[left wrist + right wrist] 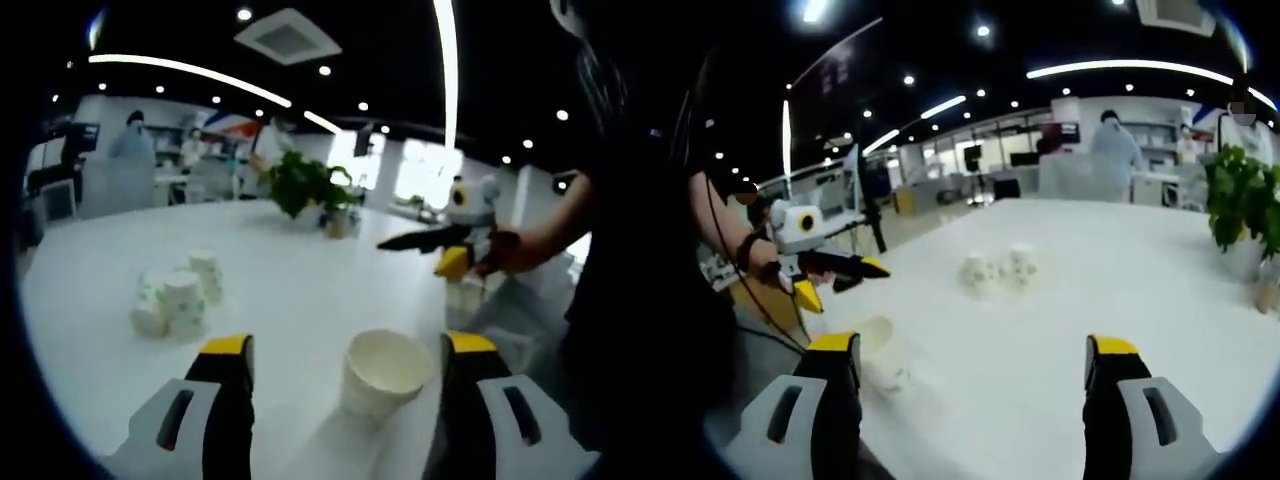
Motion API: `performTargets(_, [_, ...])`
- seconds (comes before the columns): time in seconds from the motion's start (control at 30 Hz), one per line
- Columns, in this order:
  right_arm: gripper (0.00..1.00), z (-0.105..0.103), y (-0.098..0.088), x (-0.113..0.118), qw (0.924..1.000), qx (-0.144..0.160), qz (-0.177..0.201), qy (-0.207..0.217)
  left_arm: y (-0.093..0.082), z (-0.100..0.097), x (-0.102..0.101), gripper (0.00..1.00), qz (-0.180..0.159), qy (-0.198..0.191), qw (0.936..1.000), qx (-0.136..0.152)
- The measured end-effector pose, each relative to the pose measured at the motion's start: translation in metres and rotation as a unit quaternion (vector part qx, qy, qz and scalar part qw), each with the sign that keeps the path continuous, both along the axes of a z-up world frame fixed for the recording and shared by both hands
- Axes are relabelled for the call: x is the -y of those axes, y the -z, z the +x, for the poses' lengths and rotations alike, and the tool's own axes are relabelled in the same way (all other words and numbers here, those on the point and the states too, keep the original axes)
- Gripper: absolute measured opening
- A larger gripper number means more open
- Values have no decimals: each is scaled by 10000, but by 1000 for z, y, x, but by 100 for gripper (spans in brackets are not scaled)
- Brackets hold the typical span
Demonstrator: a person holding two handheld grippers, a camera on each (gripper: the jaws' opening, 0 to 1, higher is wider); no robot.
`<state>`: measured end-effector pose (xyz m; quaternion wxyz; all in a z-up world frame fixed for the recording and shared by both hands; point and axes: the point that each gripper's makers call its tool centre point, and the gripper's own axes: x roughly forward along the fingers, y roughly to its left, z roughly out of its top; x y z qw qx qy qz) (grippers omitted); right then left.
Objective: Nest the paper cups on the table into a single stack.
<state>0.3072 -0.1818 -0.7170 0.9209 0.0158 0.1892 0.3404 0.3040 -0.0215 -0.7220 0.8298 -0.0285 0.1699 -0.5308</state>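
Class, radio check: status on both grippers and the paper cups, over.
Left gripper open, lone cup between its jaws. Right gripper open, empty. Cup cluster further along table, unstacked. Nothing in the way.

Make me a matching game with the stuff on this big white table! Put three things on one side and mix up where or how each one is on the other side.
Things:
1. lone paper cup
2. group of paper cups
3. potted plant

Where or how:
A. green and leafy, at the far side of the table
B. mouth open, between the left gripper jaws
C. clustered together, further out on the table

Pairs: 1-B, 2-C, 3-A
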Motion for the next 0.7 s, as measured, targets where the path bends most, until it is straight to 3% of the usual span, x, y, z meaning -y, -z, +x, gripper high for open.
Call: performTargets(0.7, [91,15,0,-15,9997,13,15,-251,-6,13,-53,96,16,-984,9951,-70])
